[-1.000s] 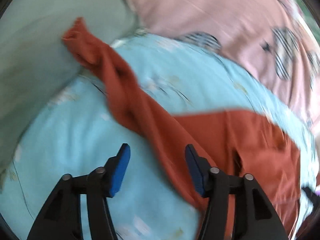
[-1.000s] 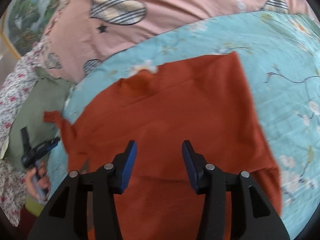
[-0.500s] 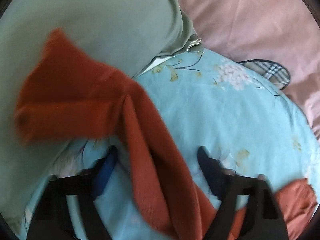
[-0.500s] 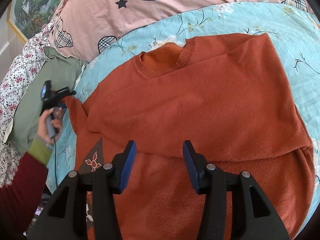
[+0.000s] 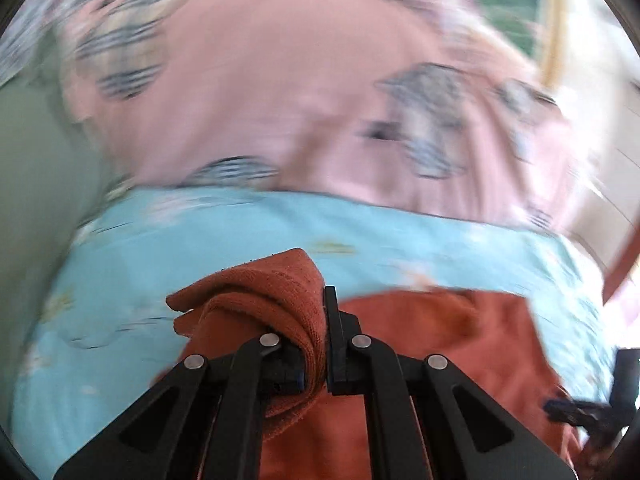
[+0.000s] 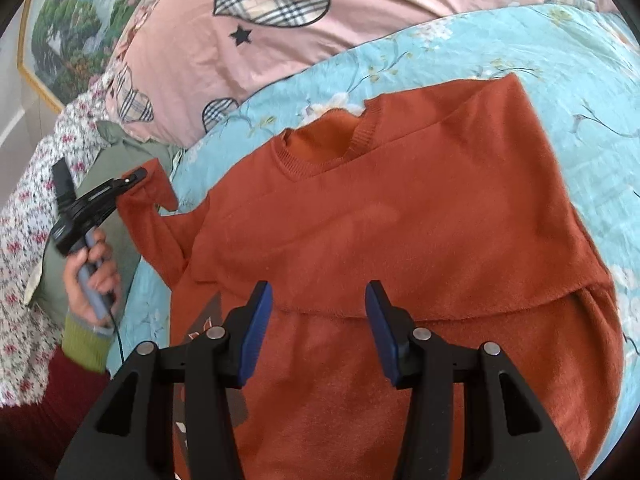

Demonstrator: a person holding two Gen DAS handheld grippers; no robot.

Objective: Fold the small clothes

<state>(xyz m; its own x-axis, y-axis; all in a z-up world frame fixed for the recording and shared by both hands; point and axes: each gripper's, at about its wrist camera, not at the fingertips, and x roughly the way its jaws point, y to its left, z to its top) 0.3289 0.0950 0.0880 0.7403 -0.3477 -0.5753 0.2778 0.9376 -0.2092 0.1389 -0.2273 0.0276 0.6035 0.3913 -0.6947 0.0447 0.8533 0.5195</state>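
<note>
Rust sweater [image 6: 400, 248] lies on the bed [image 6: 500, 52], hem folded up. Your left gripper [image 5: 318, 344] pinches the sleeve [image 5: 276, 300]; your right gripper [image 6: 318, 328] hovers open. Sleeve folds remain.

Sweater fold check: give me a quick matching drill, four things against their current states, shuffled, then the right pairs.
Things:
1. left tool
2. right tool
3. sweater
4. bedspread

States:
A. open, hovering over the sweater's body
B. light blue with a flower print, lying under the sweater
C. shut on the sleeve
D. rust orange, lying spread out, neckline away from the right tool

Pairs: 1-C, 2-A, 3-D, 4-B
</note>
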